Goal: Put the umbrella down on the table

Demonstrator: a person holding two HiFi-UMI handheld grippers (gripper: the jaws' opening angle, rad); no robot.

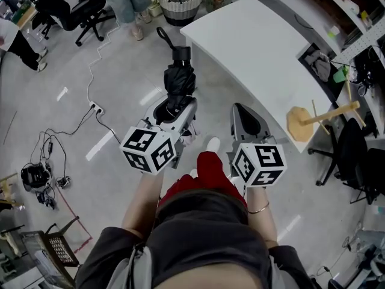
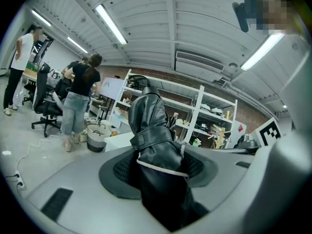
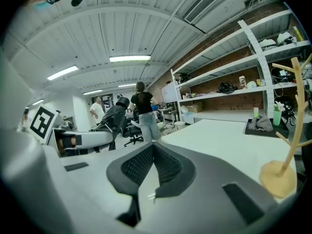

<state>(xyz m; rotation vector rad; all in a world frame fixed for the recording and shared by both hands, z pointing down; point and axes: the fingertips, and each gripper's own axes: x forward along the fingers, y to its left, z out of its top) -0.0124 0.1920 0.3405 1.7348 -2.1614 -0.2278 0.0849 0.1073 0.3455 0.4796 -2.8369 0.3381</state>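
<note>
A folded black umbrella (image 1: 179, 82) with a strap loop at its far end sticks out forward over the floor. My left gripper (image 1: 174, 110) is shut on its lower part. In the left gripper view the umbrella (image 2: 153, 130) fills the gap between the pads of the left gripper (image 2: 158, 167). The white table (image 1: 252, 47) lies ahead and to the right, and the umbrella is short of its near corner. My right gripper (image 1: 243, 124) is shut with nothing in it, near the table's front edge. The right gripper view shows the right gripper (image 3: 152, 167) with pads meeting, and the umbrella (image 3: 113, 118) to the left.
A wooden branch-shaped stand (image 1: 304, 122) sits at the table's (image 3: 219, 135) near right corner. A woven basket (image 1: 179, 3) stands on the floor beyond the table. A power strip (image 1: 95, 108) with cables lies at left. Office chairs (image 1: 78, 8) and people stand farther off.
</note>
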